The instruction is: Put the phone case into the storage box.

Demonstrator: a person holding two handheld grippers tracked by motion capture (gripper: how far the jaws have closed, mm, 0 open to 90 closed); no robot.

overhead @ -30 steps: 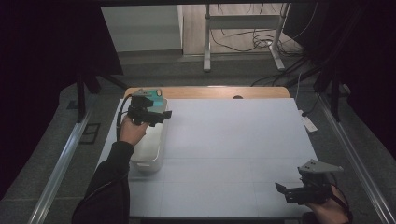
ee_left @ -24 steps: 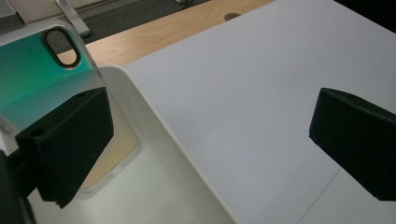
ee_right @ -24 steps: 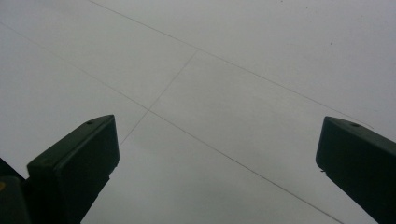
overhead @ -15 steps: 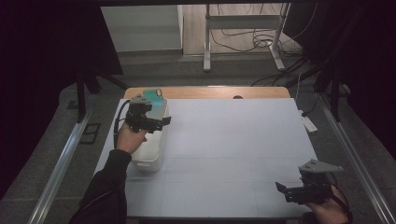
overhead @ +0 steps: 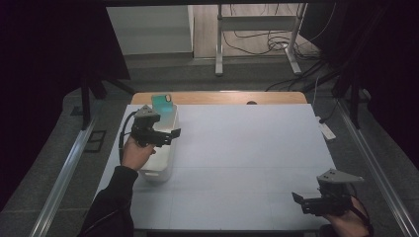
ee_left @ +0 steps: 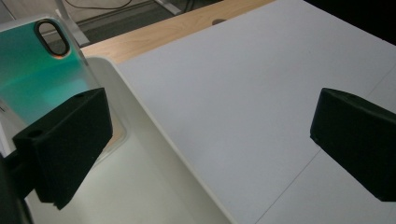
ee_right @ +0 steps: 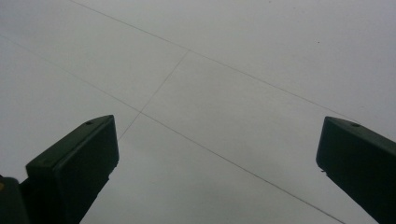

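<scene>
Evidently done placing: green phone case [ee_left: 32, 70] leaning inside white bin [overhead: 165, 160]; left gripper [overhead: 168, 136] wide open, empty above it; right gripper [overhead: 309, 201] open, idle.

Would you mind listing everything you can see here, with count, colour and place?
phone case: one, teal-green with an oval camera cutout, leaning in the far end of the bin
bin: one, white, long, on the left part of the mat
mat: one, pale grey, covering the table
table: one, wooden, far edge bare
dark spot: one, on that wooden edge
left gripper: one, black, open, over the bin
right gripper: one, black, open, over the bare mat, near right
</scene>
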